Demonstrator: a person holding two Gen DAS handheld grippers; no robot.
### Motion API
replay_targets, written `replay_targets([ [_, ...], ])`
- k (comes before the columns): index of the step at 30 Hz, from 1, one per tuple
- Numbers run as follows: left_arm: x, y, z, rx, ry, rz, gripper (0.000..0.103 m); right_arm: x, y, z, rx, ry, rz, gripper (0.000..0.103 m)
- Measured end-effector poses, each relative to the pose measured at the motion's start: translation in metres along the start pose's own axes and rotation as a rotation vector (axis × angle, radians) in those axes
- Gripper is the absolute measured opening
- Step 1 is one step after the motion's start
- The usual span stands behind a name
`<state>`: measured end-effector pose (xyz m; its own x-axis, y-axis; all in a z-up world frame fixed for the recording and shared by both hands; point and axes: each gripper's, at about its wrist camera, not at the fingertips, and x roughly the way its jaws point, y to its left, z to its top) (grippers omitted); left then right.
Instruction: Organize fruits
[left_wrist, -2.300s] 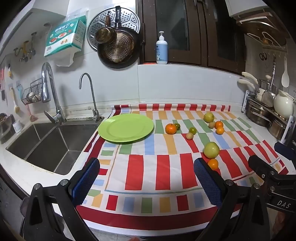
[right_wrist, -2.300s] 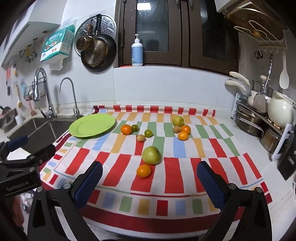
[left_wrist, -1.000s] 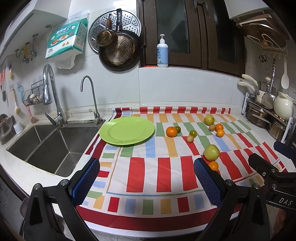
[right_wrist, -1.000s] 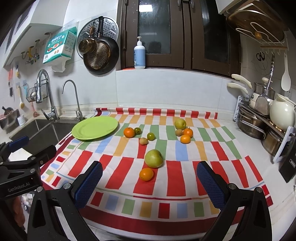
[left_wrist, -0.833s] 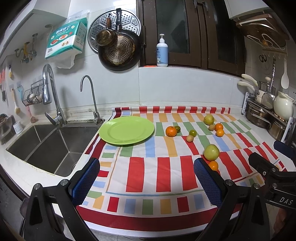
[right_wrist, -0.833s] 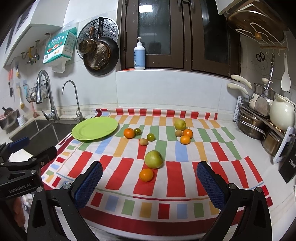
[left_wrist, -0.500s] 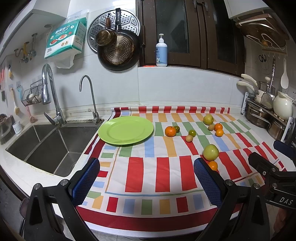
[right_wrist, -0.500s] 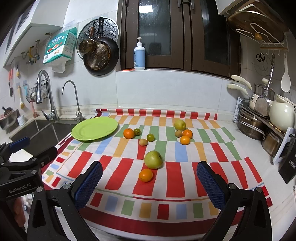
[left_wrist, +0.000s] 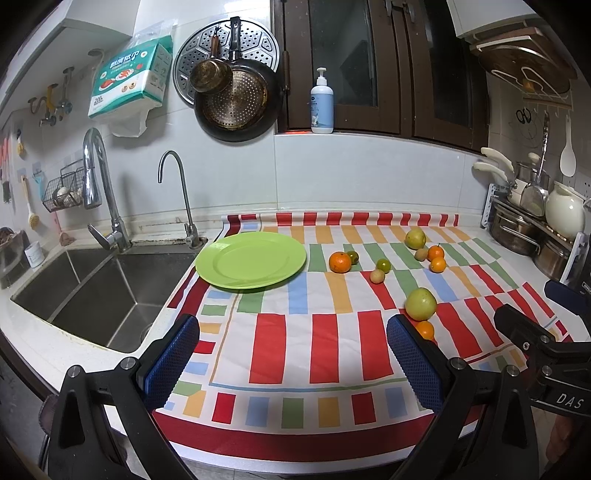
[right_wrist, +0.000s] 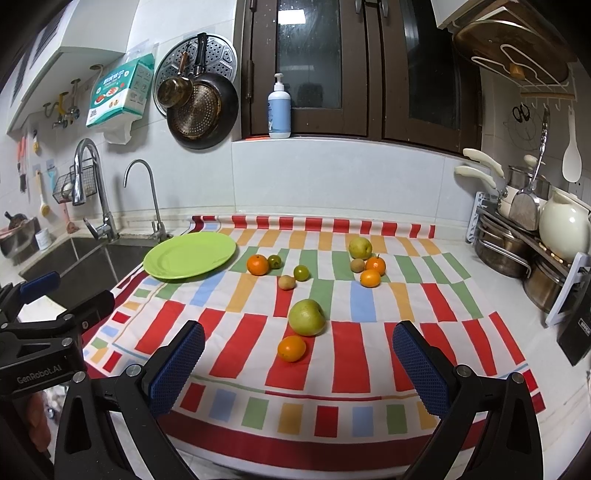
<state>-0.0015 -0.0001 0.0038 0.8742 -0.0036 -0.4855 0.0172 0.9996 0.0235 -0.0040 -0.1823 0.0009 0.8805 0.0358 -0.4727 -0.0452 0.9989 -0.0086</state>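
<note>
A green plate lies empty at the mat's far left. Several fruits lie loose on the striped mat: a big green apple with a small orange in front of it, an orange with small green fruits near the plate, and a yellow-green pear with oranges farther back. My left gripper and my right gripper are open and empty, held above the mat's front edge.
A steel sink with two taps lies left of the mat. A rack with pots and a white jug stands at the right. A soap bottle stands on the sill; pans hang on the wall.
Both views shifted only slightly. No fruit has moved and both grippers stay open.
</note>
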Motion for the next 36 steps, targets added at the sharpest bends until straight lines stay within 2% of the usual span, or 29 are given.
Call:
replay_targets([
  [20, 0.004, -0.001, 0.003, 0.003, 0.004, -0.008, 0.103, 0.001, 0.002, 0.000, -0.001, 0.000, -0.001, 0.103],
  [30, 0.027, 0.003, 0.007, 0.028, 0.032, -0.039, 0.103, 0.019, 0.007, 0.000, 0.011, 0.031, -0.016, 0.103],
  [36, 0.049, 0.005, 0.014, 0.068, 0.056, -0.085, 0.103, 0.033, 0.008, 0.001, 0.034, 0.054, -0.053, 0.103],
])
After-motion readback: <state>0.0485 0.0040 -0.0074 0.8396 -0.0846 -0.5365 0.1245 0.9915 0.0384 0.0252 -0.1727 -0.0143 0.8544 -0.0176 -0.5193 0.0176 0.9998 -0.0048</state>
